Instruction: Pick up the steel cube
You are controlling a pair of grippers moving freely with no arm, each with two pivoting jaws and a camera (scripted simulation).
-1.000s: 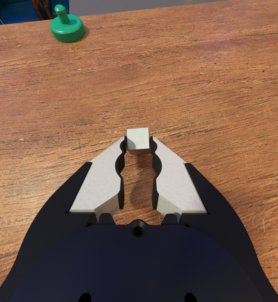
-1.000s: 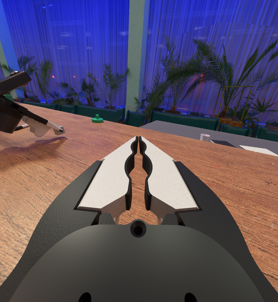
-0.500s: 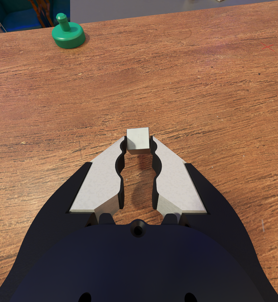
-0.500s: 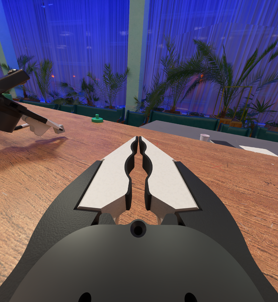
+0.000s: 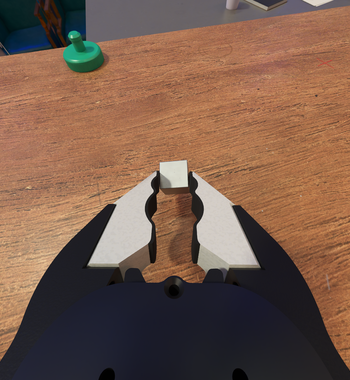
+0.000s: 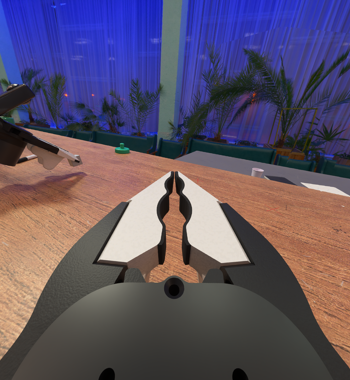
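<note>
While the left gripper (image 5: pixel 173 176) pinches the steel cube (image 5: pixel 173 175) above the table (image 5: pixel 252 133) (shadow beneath), it tilts downward. The right gripper (image 6: pixel 174 174) has its jaws pressed nearly together, empty.

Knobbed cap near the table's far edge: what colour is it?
Solid green, no pattern. The knobbed cap shows best in the left wrist view.

At frame centre, the steel cube (image 5: pixel 173 176) is clamped between the tips of the left gripper (image 5: pixel 173 181), raised above the wooden table (image 5: pixel 252 133), on which its shadow is cast. A green knobbed cap (image 5: pixel 83 56) is seen at upper left, near the table's far edge.
</note>
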